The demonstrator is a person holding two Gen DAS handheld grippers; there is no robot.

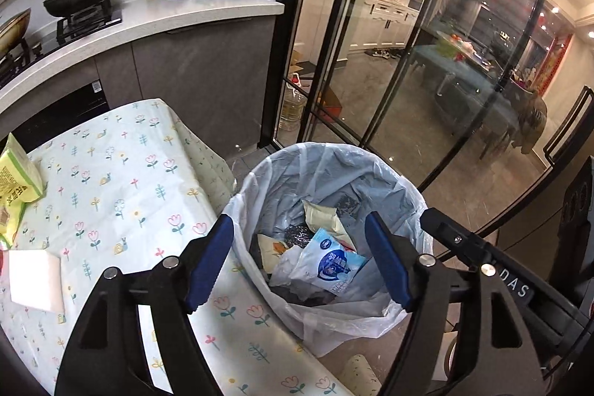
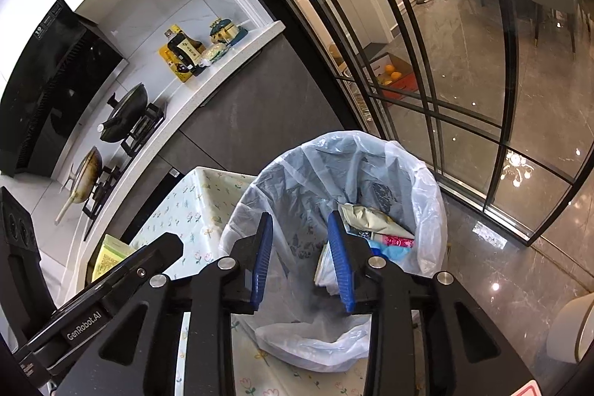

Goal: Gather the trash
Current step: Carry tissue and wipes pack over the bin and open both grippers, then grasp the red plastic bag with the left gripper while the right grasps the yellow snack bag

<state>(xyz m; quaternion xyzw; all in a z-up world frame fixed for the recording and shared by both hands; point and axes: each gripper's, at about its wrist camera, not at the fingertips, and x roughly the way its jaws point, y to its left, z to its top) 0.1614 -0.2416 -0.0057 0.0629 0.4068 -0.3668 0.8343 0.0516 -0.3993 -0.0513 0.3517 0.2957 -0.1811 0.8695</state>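
Trash lies in the lined bin beneath your empty, open left claw and right claw, so swing back to the bench for the yellow packet.

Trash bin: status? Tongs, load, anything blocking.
Left tongs open, empty, over the bin. Right tongs open, empty, same spot. Wrappers already inside; yellow packet and white pad remain on table. Nothing blocking.
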